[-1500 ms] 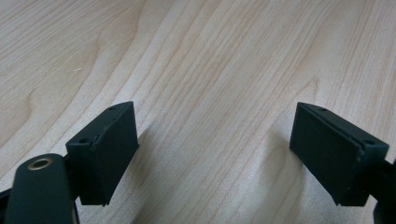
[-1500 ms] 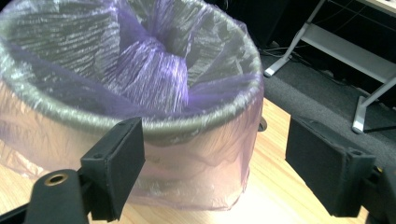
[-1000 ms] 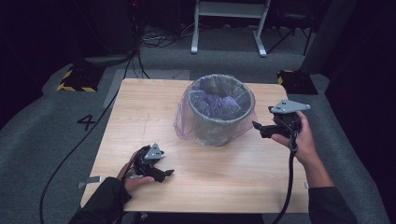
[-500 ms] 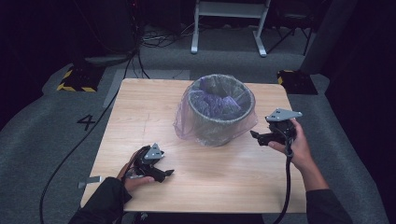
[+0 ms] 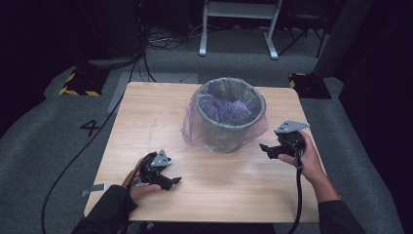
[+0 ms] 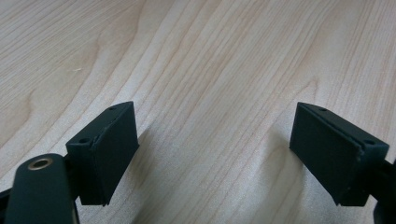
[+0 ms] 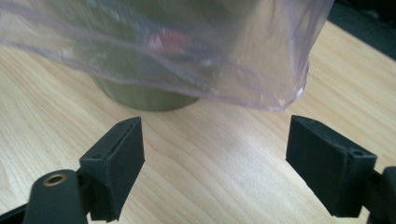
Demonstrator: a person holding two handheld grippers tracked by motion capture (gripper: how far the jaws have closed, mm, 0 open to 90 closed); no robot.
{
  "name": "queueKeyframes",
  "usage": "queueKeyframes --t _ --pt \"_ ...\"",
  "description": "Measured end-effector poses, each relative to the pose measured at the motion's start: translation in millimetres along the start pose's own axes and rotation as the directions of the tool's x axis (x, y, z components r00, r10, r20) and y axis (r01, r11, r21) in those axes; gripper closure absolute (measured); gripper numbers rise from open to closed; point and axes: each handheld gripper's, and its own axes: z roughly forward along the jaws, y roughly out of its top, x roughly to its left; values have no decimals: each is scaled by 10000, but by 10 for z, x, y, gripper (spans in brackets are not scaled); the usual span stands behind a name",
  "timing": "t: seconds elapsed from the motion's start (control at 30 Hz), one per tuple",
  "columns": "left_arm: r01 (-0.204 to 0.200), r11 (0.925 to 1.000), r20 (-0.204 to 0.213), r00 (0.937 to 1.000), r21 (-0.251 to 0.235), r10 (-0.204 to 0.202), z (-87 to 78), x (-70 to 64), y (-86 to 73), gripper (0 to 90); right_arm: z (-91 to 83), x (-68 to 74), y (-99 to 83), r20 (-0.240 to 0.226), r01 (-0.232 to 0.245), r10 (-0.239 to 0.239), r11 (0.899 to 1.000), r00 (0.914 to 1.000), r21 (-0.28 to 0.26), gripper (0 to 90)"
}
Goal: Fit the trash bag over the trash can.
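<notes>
Yellow-black striped block (image 5: 78,83) on grey carpet (image 5: 44,131), white stand legs (image 5: 238,24) behind table, floor number 4 (image 5: 91,127)

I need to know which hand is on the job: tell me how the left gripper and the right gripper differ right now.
The left gripper sits low at the near left of the pale wooden table, far from the grey round bin lined with a translucent purple plastic bag; the right gripper is raised beside that bin. The left gripper faces bare wood; the right gripper faces the bag's hanging edge. Both are open and empty.
</notes>
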Motion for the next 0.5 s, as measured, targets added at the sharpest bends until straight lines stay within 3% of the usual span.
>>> queueKeyframes --t 0.5 --pt "-2 10000 0 10000 2 2 0 0 0 148 80 23 -281 -31 -11 13 9978 10000 660 195"
